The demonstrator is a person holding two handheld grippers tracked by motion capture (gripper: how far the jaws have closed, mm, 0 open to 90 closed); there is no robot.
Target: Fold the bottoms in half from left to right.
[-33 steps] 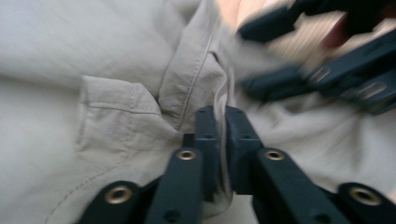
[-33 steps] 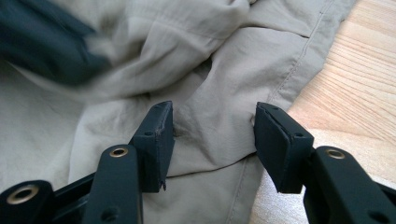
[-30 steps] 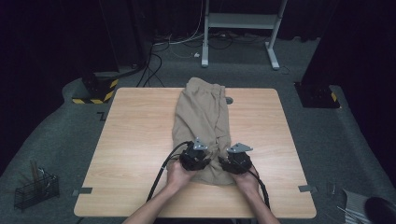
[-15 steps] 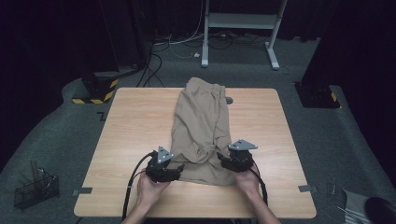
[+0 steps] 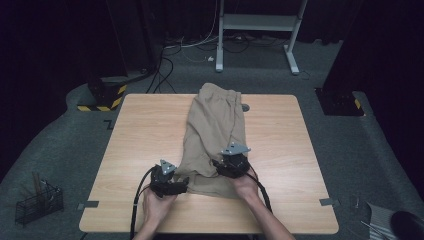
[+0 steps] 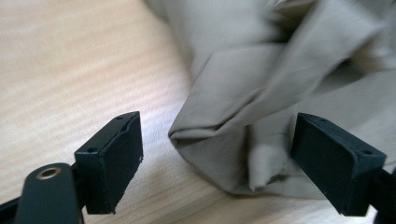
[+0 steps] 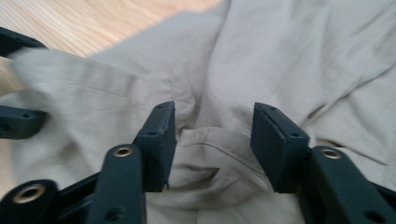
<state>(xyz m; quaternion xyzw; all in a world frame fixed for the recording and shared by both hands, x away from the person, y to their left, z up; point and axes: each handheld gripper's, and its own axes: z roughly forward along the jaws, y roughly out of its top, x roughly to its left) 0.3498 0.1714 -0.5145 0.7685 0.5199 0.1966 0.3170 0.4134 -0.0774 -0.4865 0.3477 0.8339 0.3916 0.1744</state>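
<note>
A pair of khaki shorts lies lengthwise on the wooden table, waistband far, hems near. My left gripper sits low at the near left hem corner. Its jaws have just been opening and stand wide, with the folded corner between the left gripper's pads, untouched. My right gripper hovers over the near half of the shorts. Its jaws have just been closing around a raised seam fold; the right gripper's pads stand a little clear of it.
Bare wood lies on both sides of the shorts. The table's near edge is just behind my hands. On the floor are a black wire basket at the left, a white stand beyond the table and a yellow-black base.
My left hand slid from the middle of the near hem to its left corner, and its jaws opened. The right gripper moved a little left and away over the cloth.
</note>
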